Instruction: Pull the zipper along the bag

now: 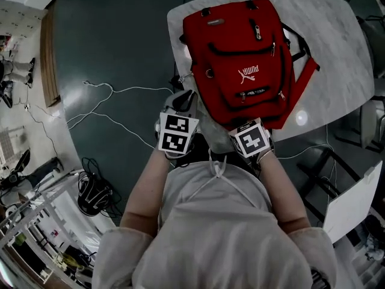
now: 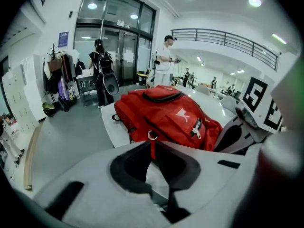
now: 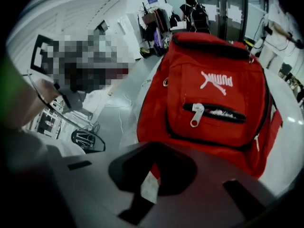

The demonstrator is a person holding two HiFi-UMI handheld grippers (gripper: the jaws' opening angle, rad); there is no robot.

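The red fabric backpack (image 1: 240,53) lies on the white marble desk (image 1: 337,41) ahead, its crosswise front-pocket zipper's silver pull (image 3: 196,114) nearer the right tool (image 3: 145,189) than the left tool (image 2: 164,186), both with jaws together on nothing.

Dark floor (image 1: 114,35) with white cables (image 1: 138,90), marble table (image 1: 337,29), glass doors (image 2: 126,46) beyond.

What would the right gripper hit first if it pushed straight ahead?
Likely the backpack: the right gripper points at its near lower edge, below the pocket zipper; the gap is hard to judge.
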